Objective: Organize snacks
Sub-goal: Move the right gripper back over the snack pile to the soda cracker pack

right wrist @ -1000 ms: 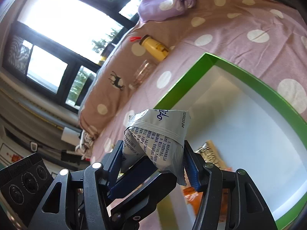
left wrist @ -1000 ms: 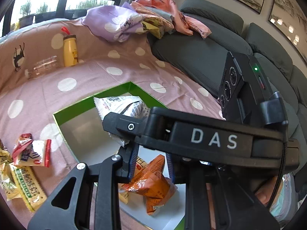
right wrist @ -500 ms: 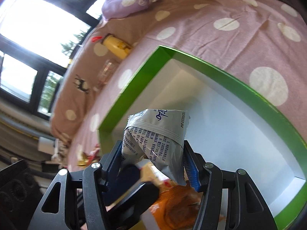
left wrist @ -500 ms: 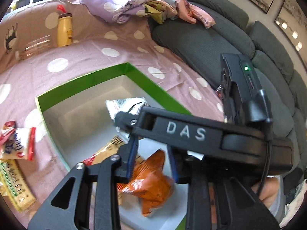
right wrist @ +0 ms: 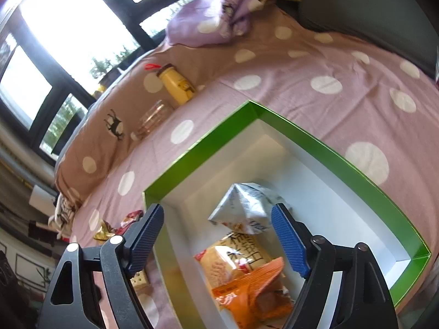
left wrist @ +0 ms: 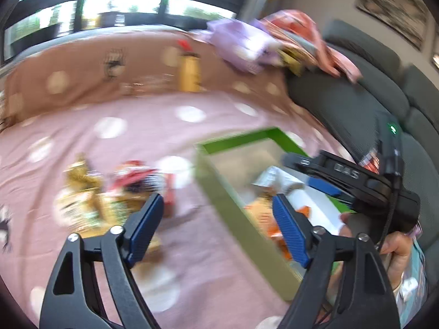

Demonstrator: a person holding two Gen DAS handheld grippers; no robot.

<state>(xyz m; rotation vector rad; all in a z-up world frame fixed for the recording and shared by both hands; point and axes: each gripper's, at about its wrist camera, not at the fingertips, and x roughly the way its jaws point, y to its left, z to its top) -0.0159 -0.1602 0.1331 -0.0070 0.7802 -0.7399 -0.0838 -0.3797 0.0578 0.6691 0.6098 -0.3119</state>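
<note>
Green-rimmed box (right wrist: 323,148) holding three packets: one grey (right wrist: 247,205), one tan (right wrist: 227,257), one orange (right wrist: 252,293); right gripper (right wrist: 216,235) and left gripper (left wrist: 216,227) both opening, empty.

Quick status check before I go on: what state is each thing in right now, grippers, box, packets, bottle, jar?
Left gripper: jaws opening, nothing between them.
Right gripper: jaws opening, empty.
Green box: open, partly filled.
White packet: released, lying in the box.
Orange packet: lying in the box.
Yellow bottle: capped, upright.
Glass jar: looks empty.
</note>
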